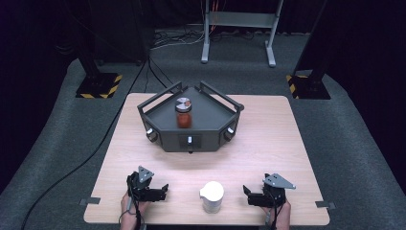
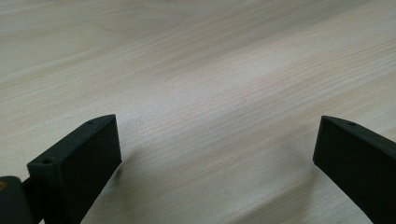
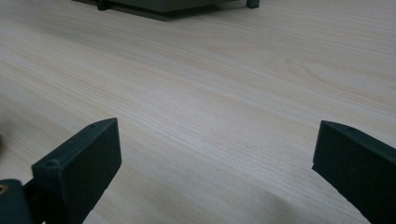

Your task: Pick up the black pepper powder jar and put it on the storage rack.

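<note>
We see a white cup [image 1: 211,196] standing upright near the front edge of the wooden worktop [image 1: 268,143], between the two claws and touching neither. A small spout-like lip shows on its left rim; from the high view we cannot tell what, if anything, is inside it.

Our left claw [image 1: 164,190] rests low over the worktop just to the left of the cup, its jaws pointing toward it. In the left gripper view the two black jaws stand wide apart with bare wood grain between them, so this claw is open and holds nothing.

Our right claw [image 1: 247,193] sits to the right of the cup, jaws also pointing inward at it. In the right gripper view its jaws are likewise spread wide over bare wood, gripping nothing.

Farther back, at the middle of the worktop, stands a dark grey angular tray [image 1: 209,136] with raised rails along its back sides. In it stands a glass jar [image 1: 184,113] with reddish contents, upright, closed by a silver lid [image 1: 182,104]. The jar is well apart from the cup and both claws.
</note>
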The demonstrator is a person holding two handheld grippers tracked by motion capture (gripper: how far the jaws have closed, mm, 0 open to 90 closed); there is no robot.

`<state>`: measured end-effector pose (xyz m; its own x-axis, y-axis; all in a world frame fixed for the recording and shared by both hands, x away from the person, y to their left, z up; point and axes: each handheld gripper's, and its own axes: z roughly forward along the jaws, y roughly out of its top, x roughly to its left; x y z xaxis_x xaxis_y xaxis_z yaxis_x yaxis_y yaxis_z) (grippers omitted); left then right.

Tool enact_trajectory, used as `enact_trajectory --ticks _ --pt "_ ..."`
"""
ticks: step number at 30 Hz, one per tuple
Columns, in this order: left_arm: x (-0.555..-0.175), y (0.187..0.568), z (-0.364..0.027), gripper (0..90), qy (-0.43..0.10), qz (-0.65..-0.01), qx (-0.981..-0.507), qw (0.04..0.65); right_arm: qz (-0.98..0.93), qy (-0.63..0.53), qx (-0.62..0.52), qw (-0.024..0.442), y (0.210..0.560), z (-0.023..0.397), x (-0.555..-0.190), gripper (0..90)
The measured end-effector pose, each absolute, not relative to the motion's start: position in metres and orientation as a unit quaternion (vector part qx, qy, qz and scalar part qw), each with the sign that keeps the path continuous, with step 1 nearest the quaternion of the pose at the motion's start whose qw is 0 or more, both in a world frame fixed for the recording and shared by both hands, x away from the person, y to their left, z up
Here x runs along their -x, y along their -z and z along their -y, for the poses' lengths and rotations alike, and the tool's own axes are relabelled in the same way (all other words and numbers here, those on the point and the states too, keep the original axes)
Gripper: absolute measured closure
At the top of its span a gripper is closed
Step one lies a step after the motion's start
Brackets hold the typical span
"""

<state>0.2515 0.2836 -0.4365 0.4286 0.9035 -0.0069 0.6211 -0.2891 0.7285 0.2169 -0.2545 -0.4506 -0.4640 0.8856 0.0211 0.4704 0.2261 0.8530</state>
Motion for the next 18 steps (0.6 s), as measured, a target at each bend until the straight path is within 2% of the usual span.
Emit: enact_trajectory --ticks 8,18 --pt "-0.256 0.437 -0.284 0.6 -0.205 -0.492 -0.777 0.334 -0.736 -0.441 -0.455 0.237 0.452 0.254 -0.206 0.0" --pt "-0.257 0.437 -0.284 0.3 -0.204 -0.492 -0.778 0.333 -0.751 -0.455 -0.419 0.230 0.442 0.239 -0.171 0.0"
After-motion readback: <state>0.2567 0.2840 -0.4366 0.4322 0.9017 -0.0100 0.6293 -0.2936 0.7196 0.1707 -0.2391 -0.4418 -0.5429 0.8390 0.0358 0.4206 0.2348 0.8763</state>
